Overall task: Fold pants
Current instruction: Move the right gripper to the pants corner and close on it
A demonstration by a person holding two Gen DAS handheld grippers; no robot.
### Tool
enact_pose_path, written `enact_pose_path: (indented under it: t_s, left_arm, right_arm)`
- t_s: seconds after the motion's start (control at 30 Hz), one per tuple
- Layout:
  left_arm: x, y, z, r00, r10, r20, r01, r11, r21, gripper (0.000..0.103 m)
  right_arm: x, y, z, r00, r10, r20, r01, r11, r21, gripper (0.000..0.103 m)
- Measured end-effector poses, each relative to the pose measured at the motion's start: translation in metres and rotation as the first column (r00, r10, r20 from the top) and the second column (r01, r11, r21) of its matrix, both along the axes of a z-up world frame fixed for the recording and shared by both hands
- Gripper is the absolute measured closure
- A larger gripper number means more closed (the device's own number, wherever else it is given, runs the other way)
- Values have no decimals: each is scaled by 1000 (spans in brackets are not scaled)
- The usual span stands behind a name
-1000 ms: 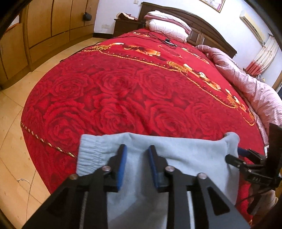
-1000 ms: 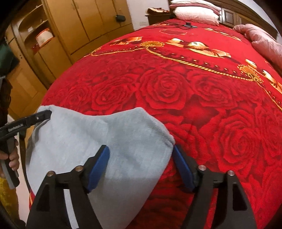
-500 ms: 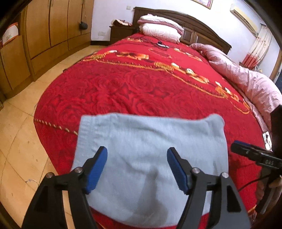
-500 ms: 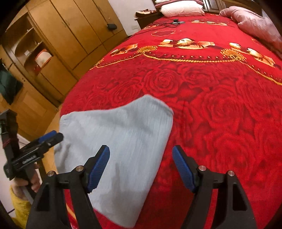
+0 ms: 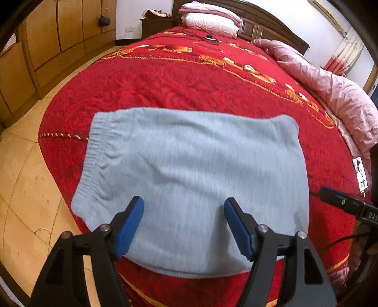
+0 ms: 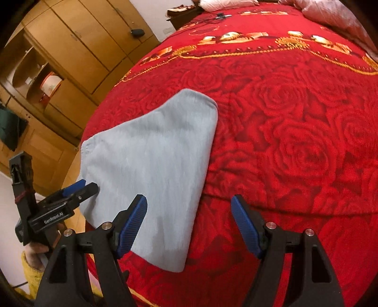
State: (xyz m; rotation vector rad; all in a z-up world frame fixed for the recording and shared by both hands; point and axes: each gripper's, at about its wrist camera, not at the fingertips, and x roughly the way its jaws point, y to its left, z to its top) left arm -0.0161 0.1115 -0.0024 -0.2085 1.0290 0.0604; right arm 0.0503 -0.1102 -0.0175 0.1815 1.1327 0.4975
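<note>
Light grey-blue pants [image 5: 189,174] lie folded into a compact rectangle on the red rose bedspread, near the foot of the bed, with the elastic waistband [image 5: 94,146] at the left. My left gripper [image 5: 183,224] hovers open above their near edge, holding nothing. In the right wrist view the same pants [image 6: 153,170] lie left of centre, and my right gripper [image 6: 189,224] is open over their right edge and the bedspread. The left gripper [image 6: 80,189] also shows there beside the pants' left side, held by a hand. The right gripper's tip [image 5: 342,203] appears at the right of the left wrist view.
The red bedspread [image 5: 189,78] covers a large bed with pillows [image 5: 210,19] and a dark headboard at the far end. A pink quilt [image 5: 330,89] is bunched along the right side. Wooden wardrobes [image 6: 70,47] line the left wall above a tiled floor [image 5: 28,177].
The left gripper opened and let go of the pants. Both grippers have pulled back and up from the pants, which now lie flat on the bed.
</note>
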Motion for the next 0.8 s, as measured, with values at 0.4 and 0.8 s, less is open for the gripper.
enact_pose_path:
  t_s: [0.4,0.8]
  left_arm:
    - [-10,-3,-2,1000,-8,-3,8,1000,15,28]
    - [-9,-2,-7,1000,-3,-6,3,1000,10,24]
  right_arm:
    - [-4,2,-27,990,13,-138,-13,1000,0,27]
    - [-5,16,-37,981,59,-183,-53,998,41,27]
